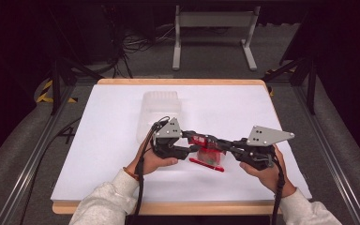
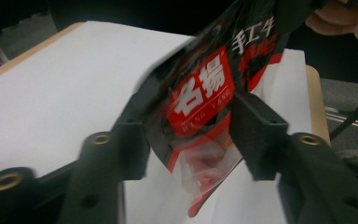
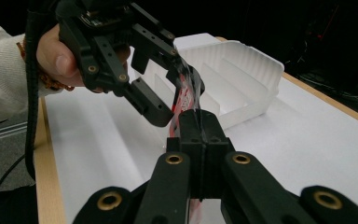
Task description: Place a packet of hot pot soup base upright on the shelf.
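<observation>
A black and red snack packet (image 1: 208, 149) with white characters hangs a little above the white table sheet (image 1: 108, 140), held between both grippers. My right gripper (image 3: 199, 126) is shut on the packet's (image 3: 186, 88) edge, its two jaws pressed flat together. My left gripper (image 2: 193, 135) is open, one jaw on either side of the packet (image 2: 205, 98), with visible gaps. In the high view the left gripper (image 1: 192, 149) meets the packet from the left and the right gripper (image 1: 222, 147) from the right. The left gripper (image 3: 168, 81) also appears in the right gripper view.
A clear white plastic tray (image 1: 159, 112) with dividers stands just behind the grippers, left of centre; its ribbed walls (image 3: 242, 70) are close to the packet. The table's wooden edge (image 1: 168, 207) runs along the front. A metal stand (image 1: 213, 33) and cables lie on the floor beyond.
</observation>
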A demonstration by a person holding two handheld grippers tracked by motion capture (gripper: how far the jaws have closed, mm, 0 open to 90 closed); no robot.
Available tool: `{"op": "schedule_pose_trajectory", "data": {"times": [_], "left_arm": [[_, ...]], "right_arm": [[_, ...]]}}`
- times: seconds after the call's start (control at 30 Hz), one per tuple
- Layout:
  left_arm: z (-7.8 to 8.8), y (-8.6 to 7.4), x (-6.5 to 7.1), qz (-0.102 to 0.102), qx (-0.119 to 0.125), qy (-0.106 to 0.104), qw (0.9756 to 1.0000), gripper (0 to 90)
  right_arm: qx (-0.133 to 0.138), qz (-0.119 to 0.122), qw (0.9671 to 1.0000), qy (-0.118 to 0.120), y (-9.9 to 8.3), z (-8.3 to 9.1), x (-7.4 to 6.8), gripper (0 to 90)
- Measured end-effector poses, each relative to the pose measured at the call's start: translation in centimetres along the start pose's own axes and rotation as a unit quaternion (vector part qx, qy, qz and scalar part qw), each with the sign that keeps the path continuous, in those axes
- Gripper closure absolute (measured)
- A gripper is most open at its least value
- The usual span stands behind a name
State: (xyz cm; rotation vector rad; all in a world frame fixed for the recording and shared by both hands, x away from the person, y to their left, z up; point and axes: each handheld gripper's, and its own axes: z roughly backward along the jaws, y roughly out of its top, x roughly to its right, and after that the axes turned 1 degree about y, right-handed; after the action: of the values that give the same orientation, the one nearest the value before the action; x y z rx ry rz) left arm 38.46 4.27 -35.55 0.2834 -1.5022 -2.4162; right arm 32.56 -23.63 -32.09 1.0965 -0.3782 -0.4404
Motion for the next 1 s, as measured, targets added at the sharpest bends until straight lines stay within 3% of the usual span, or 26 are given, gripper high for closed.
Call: {"op": "schedule_pose_trajectory", "data": {"times": [0.13, 0.27, 0.47, 0.63, 0.83, 1.0], "left_arm": [[0.6, -0.3, -0.9, 0.018, 0.019, 0.006, 0.9996, 74.7], [0.7, 0.0, -0.9, 0.005, 0.014, 0.032, 0.9994, 87.9], [1.0, 0.5, -1.8, 0.015, 0.024, 0.029, 0.9992, 89.2], [1.2, 1.5, -2.7, 0.023, 0.033, 0.044, 0.9982, 89.3], [2.0, 2.6, -3.8, 0.018, 0.049, 0.067, 0.9964, 89.3], [2.6, 3.2, -4.7, 0.024, 0.057, 0.098, 0.9933, 89.4]], "right_arm": [[0.004, -0.008, 1.0000, -0.003, 0.3, -0.7, 0.7, 90.0], [0.004, -0.012, 0.9999, -0.011, 0.6, -1.4, 1.2, 90.0], [0.015, -0.018, 0.9993, -0.029, 1.3, -2.0, 2.1, 90.0], [0.026, -0.018, 0.9984, -0.047, 2.2, -2.6, 2.8, 89.9], [0.058, -0.008, 0.9961, -0.067, 3.9, -3.4, 3.8, 89.9], [0.076, -0.016, 0.9948, -0.065, 4.6, -4.4, 4.4, 90.0]]}}
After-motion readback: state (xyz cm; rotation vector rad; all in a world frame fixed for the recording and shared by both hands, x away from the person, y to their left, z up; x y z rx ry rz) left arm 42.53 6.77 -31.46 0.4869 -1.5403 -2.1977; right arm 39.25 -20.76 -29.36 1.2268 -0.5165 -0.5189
